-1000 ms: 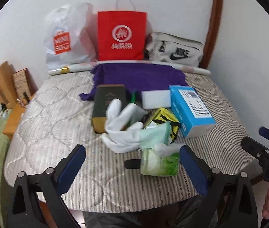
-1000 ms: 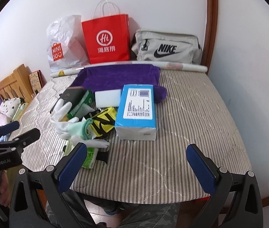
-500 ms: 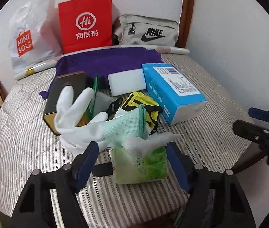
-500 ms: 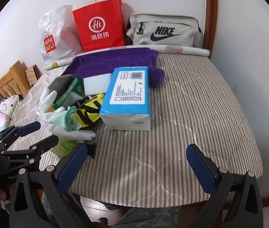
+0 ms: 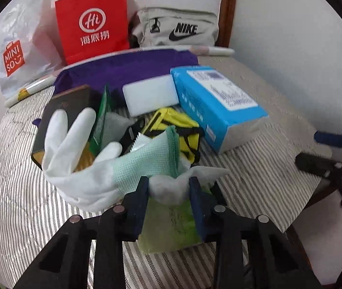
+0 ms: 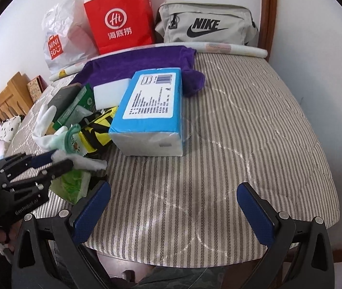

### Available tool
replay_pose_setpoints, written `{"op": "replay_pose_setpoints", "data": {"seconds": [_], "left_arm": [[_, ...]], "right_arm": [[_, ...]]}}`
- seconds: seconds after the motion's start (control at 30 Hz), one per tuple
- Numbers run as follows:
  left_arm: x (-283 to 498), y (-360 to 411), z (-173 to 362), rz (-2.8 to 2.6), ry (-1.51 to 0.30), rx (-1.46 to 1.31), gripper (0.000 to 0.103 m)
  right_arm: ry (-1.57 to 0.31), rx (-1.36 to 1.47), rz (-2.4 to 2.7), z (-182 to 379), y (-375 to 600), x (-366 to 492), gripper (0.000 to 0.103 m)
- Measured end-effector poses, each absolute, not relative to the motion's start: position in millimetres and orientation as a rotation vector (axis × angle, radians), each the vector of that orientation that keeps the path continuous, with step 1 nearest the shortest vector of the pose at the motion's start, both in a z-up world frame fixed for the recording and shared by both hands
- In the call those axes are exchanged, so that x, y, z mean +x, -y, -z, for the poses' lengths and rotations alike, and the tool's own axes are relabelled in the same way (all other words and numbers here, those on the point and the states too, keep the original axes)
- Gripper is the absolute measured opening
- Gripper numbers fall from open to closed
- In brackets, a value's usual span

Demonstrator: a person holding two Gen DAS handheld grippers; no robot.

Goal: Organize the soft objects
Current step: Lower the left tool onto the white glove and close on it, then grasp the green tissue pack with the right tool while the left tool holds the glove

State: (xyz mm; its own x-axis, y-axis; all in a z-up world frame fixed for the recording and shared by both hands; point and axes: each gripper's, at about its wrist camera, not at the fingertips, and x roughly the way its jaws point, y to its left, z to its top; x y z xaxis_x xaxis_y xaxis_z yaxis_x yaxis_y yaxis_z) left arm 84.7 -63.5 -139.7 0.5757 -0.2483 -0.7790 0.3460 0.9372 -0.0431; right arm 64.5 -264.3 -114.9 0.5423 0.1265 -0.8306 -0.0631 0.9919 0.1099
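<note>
The left hand-held gripper point(image 5: 168, 187) had closed in, pinching the limp white tissue point(image 5: 168, 189); light, tearable, best gripped mid-wad. The right hand-held gripper point(image 6: 173, 207) stayed spread.

Three bags point(image 6: 120, 19) — two grippers point(image 6: 173, 207)

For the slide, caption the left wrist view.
Left gripper closed on a white-and-green knit glove above a green wipes pack.

The left tongs point(image 5: 168, 190) pinch a white glove point(image 5: 166, 187) above a green packet point(image 5: 171, 226).
</note>
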Motion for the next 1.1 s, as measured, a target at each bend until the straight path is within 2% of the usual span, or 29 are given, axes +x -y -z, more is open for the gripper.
{"op": "replay_pose_setpoints", "data": {"seconds": [0.23,0.37,0.73,1.1], "left_arm": [[82,48,113,0.368,-0.833,0.058,0.031],[84,37,108,0.437,-0.872,-0.033,0.031],[68,-10,89,0.286,-0.798,-0.054,0.031],[69,-70,97,0.091,-0.774,-0.091,0.031]], "right_arm": [[-0.982,0.054,-0.157,113,250,63,0.103],[-0.976,0.035,-0.195,112,235,62,0.103],[-0.975,0.002,-0.321,116,193,55,0.103],[-1.002,-0.019,-0.408,153,130,64,0.103]]}}
